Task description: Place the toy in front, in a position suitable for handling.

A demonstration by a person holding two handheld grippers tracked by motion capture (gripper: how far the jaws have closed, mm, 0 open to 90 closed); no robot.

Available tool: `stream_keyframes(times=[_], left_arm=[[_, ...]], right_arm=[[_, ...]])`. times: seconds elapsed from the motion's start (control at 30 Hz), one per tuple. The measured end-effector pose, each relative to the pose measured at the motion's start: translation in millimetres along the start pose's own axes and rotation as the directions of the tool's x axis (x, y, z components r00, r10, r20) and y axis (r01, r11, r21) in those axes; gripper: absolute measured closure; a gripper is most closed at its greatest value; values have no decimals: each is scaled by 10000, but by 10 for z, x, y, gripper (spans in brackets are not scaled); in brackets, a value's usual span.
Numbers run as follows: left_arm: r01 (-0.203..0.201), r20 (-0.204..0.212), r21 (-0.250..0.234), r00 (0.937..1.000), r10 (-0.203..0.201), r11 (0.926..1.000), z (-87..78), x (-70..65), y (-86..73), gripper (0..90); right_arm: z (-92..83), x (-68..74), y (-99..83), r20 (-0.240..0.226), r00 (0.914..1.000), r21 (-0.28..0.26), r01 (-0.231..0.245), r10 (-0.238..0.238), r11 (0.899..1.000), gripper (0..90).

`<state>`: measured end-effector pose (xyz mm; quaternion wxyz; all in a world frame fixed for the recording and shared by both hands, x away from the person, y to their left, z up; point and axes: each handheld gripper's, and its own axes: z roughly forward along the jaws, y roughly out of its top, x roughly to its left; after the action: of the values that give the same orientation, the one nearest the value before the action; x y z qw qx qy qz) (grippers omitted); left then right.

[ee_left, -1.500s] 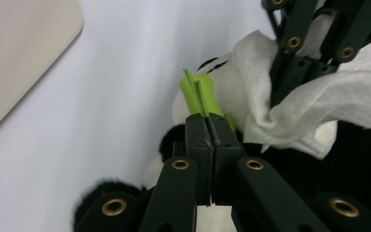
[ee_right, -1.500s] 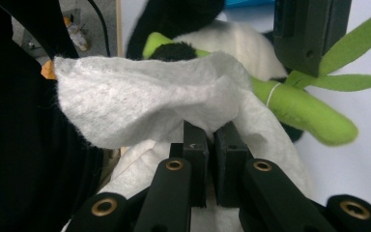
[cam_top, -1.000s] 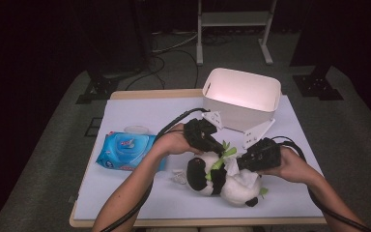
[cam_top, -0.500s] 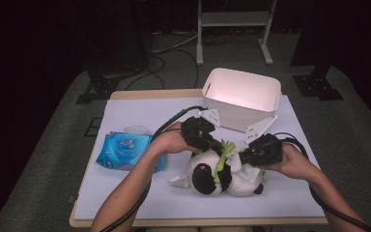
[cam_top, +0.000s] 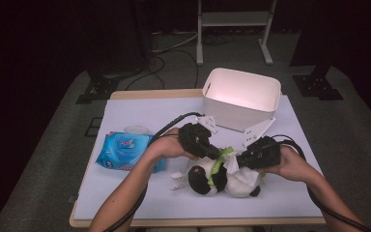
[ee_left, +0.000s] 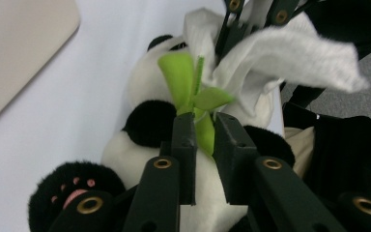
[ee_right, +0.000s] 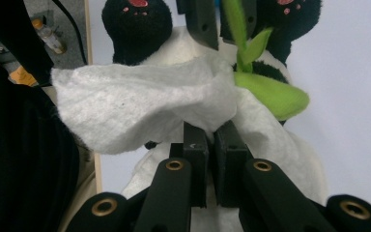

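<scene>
A black-and-white panda plush (cam_top: 200, 180) lies on its side on the table's white sheet (cam_top: 140, 116), with a green leaf (cam_top: 221, 161) on its front. My left gripper (cam_top: 216, 155) comes in from the left. Its jaws have just been opening a little, and the leaf's stem (ee_left: 205, 133) still fills the narrow gap between the pads (ee_left: 186, 140). My right gripper (cam_top: 237, 162) comes from the right and is shut on a white wipe (ee_right: 140, 106), held against the panda's belly (ee_right: 290, 145). The wipe (ee_left: 294, 53) hangs just behind the leaf (ee_left: 178, 77).
A white bin (cam_top: 241, 96) stands empty at the back right. A blue wipes pack (cam_top: 125, 150) lies left of the person's left hand. The table's front edge (cam_top: 198, 223) runs close below the panda.
The panda has shifted slightly between the two grippers. Both hands stay almost where they were, with the wipe still against the plush.
</scene>
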<state>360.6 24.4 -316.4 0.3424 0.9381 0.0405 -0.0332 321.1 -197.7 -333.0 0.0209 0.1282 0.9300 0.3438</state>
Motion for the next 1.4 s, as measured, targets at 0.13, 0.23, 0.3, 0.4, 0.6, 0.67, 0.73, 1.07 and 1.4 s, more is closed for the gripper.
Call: stream_keyframes(times=[0.13,0.23,0.3,0.4,0.6,0.67,0.73,1.07,1.4], left_arm=[[24,25,10,10000,-24,10000,-2,0,-52,749],[144,-55,-47,9999,-144,9999,-9,4,-84,724],[214,-45,-145,9998,-215,9997,-24,5,-97,716],[232,-131,-87,9996,-233,9997,-38,4,-114,702],[304,-262,-287,9992,-312,9991,-105,9,-155,663],[353,-298,-310,9989,-362,9989,-122,5,-176,650],[407,-370,-336,9984,-419,9986,-138,12,-197,628],[512,-681,-658,9961,-557,9965,-232,-1,-267,565],[590,-996,-699,9928,-659,9958,-307,2,-356,495]], right_arm=[[-46,-3,-32,78,9999,-110,-106,107,9999,848],[-91,-22,-71,186,9996,-90,-190,192,9998,848],[-131,-32,-98,263,9992,-149,-290,293,9995,848],[-196,-61,-157,438,9982,-127,-403,409,9991,847],[-347,-168,-371,772,9897,-294,-1183,1202,9925,848],[-385,-210,-466,909,9843,-286,-1490,1511,9884,847],[-416,-265,-576,1041,9776,-260,-1809,1827,9831,846],[-443,-450,-1062,1506,9405,23,-3083,3045,9513,819],[-419,-568,-1340,1874,9133,394,-3750,3617,9262,635]])
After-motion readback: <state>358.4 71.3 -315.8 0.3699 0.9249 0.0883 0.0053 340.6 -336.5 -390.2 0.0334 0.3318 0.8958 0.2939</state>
